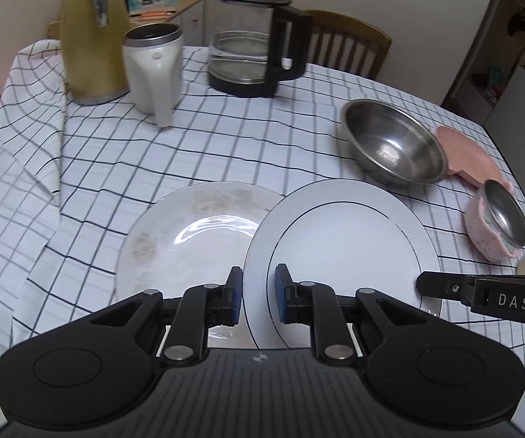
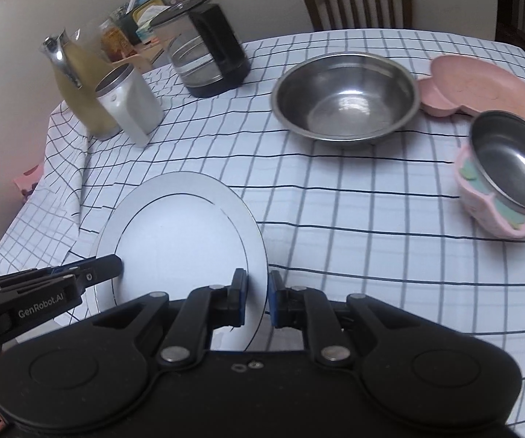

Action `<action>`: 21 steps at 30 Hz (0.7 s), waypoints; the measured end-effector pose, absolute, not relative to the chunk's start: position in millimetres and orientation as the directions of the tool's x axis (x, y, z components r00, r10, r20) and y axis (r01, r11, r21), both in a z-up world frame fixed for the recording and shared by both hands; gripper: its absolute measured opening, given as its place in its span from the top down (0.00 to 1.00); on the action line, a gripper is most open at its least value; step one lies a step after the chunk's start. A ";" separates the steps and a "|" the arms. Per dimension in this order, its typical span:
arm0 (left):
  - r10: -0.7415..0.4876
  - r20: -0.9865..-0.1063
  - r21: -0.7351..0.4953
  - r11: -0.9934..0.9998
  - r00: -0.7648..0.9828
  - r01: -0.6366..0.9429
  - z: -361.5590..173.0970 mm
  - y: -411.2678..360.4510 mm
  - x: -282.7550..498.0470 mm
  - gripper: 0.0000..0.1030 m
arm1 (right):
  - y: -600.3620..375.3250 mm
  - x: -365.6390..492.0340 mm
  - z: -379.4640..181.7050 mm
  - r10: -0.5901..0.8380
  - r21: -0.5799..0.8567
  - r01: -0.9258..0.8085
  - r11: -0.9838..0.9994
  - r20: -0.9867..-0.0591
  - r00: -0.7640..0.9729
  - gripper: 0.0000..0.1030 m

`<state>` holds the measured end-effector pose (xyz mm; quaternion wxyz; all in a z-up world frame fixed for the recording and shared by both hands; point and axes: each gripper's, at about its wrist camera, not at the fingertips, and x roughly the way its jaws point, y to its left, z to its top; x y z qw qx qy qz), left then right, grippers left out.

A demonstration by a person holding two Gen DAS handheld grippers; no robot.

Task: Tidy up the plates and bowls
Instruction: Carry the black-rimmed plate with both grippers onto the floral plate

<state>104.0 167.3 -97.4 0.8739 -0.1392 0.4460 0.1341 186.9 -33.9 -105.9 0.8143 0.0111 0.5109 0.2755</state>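
Two-gripper carry of ringed plate, stacking step in hand.

Lower centre of both views: left gripper [image 1: 258,294] and right gripper [image 2: 257,297], jaws narrow, clamped on opposite rim edges of ringed plate [image 1: 339,241], held clear of checked tablecloth [image 1: 196,146]. Just left in left wrist view: soiled plate [image 1: 185,241], flat on cloth, partly overlapped by the held plate. Judged next: centre over soiled plate, lower level, release both sides together. Farther, right: steel bowl [image 2: 346,96], pink dish [image 2: 481,84], small pink bowl [image 2: 507,179], not yet stacked.
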 end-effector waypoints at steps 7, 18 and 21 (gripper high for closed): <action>0.145 -0.825 -0.108 0.908 0.546 -0.404 -109.4 205.0 98.2 0.84 | 8.6 186.6 -118.8 0.465 0.310 -0.450 0.838 -0.836 0.290 0.88; 0.153 -0.849 -0.102 0.892 0.506 -0.441 -137.4 241.6 100.4 0.84 | 54.5 188.4 -143.3 0.453 0.291 -0.494 0.819 -0.857 0.247 0.88; 0.152 -0.853 -0.098 0.893 0.499 -0.439 -143.5 244.6 104.2 0.84 | 59.1 190.8 -148.7 0.446 0.287 -0.493 0.821 -0.862 0.241 0.88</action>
